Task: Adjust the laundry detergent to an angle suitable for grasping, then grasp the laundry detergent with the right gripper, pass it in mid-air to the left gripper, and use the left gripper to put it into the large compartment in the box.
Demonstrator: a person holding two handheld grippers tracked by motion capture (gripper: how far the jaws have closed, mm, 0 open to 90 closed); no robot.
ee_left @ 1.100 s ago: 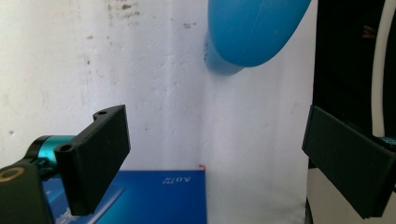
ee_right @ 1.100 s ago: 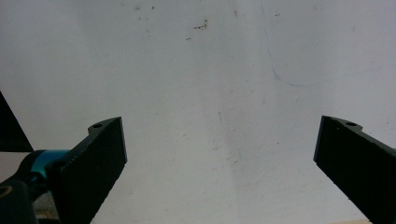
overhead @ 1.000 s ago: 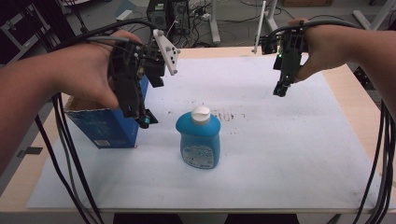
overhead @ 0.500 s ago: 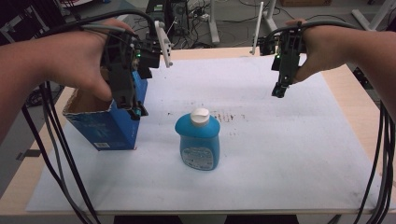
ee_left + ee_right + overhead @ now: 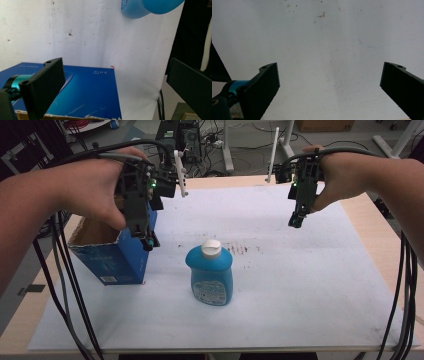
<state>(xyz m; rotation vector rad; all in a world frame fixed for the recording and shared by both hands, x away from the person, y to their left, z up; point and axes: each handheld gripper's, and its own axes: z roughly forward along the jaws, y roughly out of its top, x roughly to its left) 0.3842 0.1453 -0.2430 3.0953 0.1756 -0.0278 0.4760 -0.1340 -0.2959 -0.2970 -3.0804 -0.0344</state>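
Note:
A blue carton (image 5: pixel 117 257) with an open top stands on the left of the white sheet (image 5: pixel 300 285). My left gripper (image 5: pixel 147 242) hovers at its right wall, pointing down. In the left gripper view the carton's blue face (image 5: pixel 85 92) lies below the left gripper (image 5: pixel 115 65). Its jaws have just been opening and stand wide apart, pressing on nothing. A blue bottle (image 5: pixel 212 280) with a white cap stands upright mid-sheet, and its blue body (image 5: pixel 147 7) appears at the top of the left gripper view. My right gripper (image 5: pixel 295 222) hangs open above bare sheet at the far right (image 5: pixel 329 66).
The sheet covers most of a wooden table (image 5: pixel 372 220). Small brown specks (image 5: pixel 240 249) mark the sheet behind the bottle. Black cables trail down at the left (image 5: pixel 65 285) and right (image 5: pixel 405 285) edges. Stands and equipment crowd the floor beyond the table.
My left hand has shifted slightly left and up at the carton, so more of the carton's open top shows. The bottle and the right gripper have stayed put.

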